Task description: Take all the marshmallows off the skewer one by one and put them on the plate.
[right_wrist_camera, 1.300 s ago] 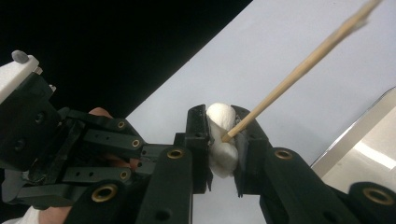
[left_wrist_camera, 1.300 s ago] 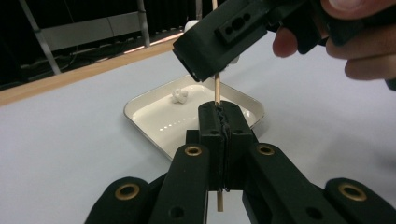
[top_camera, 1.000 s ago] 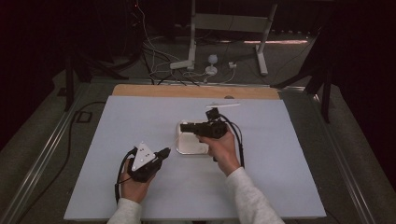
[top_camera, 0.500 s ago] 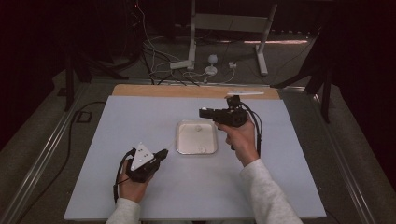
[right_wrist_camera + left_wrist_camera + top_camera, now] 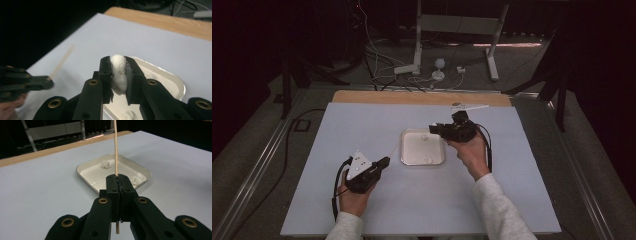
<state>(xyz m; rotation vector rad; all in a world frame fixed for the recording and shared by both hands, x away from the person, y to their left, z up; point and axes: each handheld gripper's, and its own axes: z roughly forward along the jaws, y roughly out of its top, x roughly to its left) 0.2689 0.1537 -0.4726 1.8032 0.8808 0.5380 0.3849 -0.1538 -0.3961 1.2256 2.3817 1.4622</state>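
Note:
A white square tray (image 5: pixel 406 159) lies mid-table with two white lumps (image 5: pixel 106 164) in it. My left gripper (image 5: pixel 384 162) rests near the front left, shut on a thin wooden stick (image 5: pixel 115 147) that rises between its jaws towards the tray (image 5: pixel 85 173). My right gripper (image 5: pixel 433 129) hovers at the tray's far right corner. It is shut on a soft white lump (image 5: pixel 118 72), squeezed between its pads above the tray (image 5: pixel 180 86). In the right gripper view the left gripper (image 5: pixel 48 82) and the blurred stick (image 5: pixel 62 61) lie low at the left.
The pale blue table top (image 5: pixel 337 130) ends in a wooden strip (image 5: pixel 377 97) at the far side, where a small white item (image 5: pixel 469 106) lies. Beyond it are cables and metal stand legs (image 5: pixel 417 35) on the floor.
My right gripper has moved right, off the middle of the tray to its far right corner, with the white lump in its jaws. The left gripper has stayed put.

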